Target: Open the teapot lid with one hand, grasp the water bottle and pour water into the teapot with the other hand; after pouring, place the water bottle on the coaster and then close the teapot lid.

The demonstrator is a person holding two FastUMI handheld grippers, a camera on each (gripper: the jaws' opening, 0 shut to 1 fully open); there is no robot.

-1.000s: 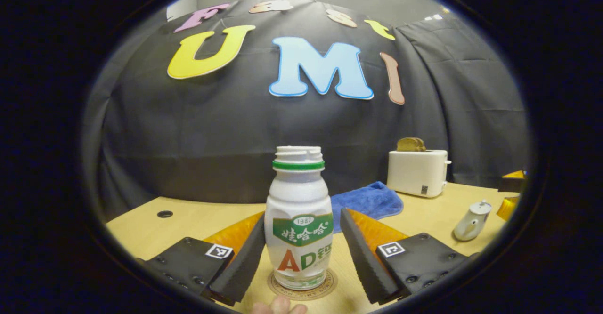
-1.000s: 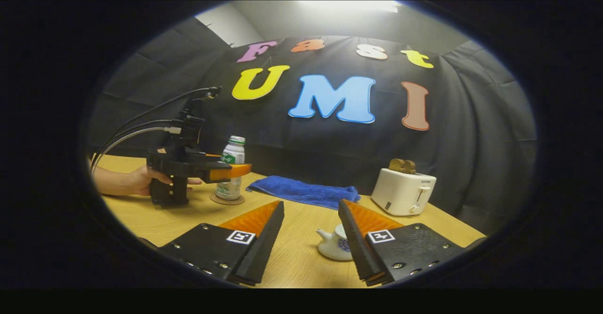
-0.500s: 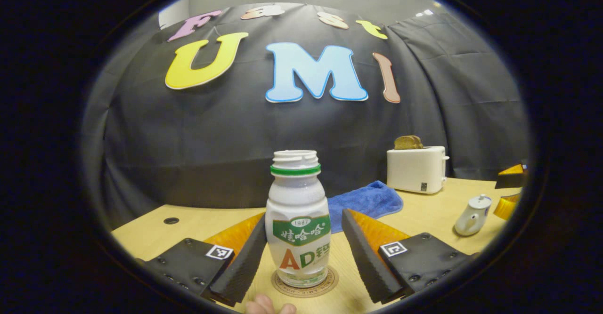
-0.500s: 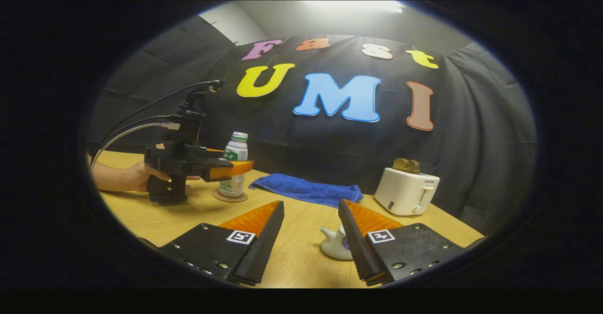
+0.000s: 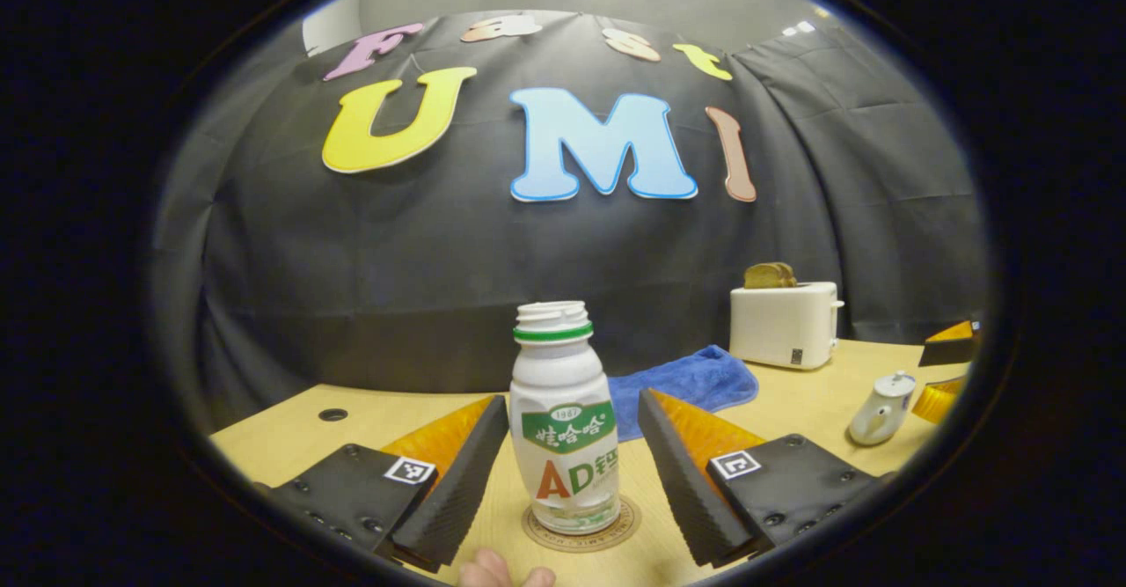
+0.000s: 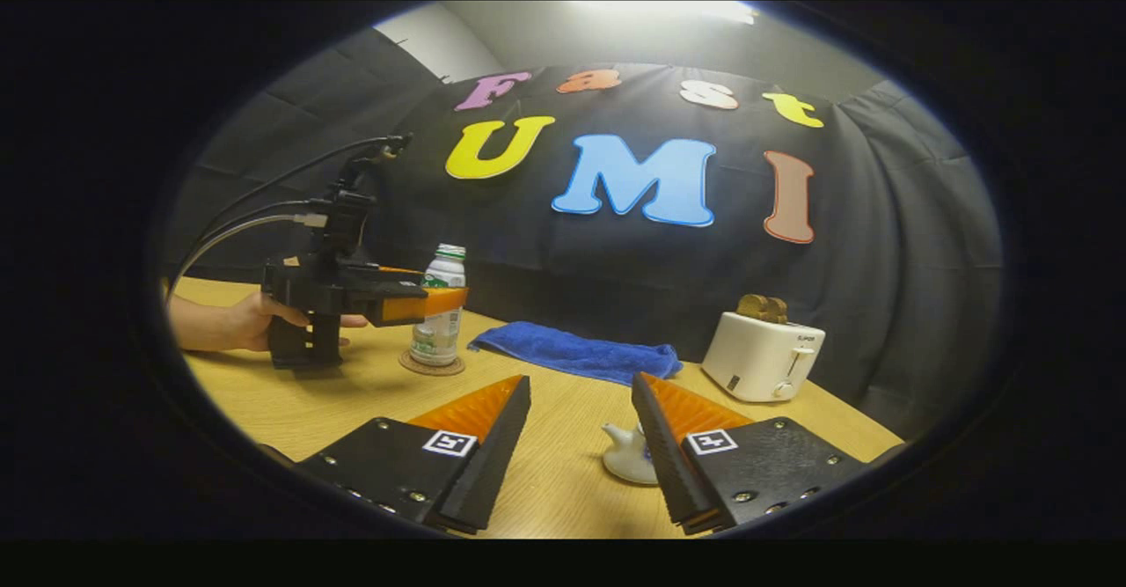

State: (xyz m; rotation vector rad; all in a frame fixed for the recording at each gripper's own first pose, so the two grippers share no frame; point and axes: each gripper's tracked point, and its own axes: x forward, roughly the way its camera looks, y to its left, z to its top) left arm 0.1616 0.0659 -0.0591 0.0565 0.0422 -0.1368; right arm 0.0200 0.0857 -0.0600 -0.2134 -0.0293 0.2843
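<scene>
A white plastic water bottle with a green neck ring and no cap stands upright on a round cork coaster on the pale wooden tabletop. The left tongs are spread open on either side of the bottle, apart from it. To the bottle's right sits a small white ceramic teapot, lid on, with the right tongs open just before it. A good grasp would centre on the bottle's waist, close evenly, and keep it upright, since the open mouth could spill.
</scene>
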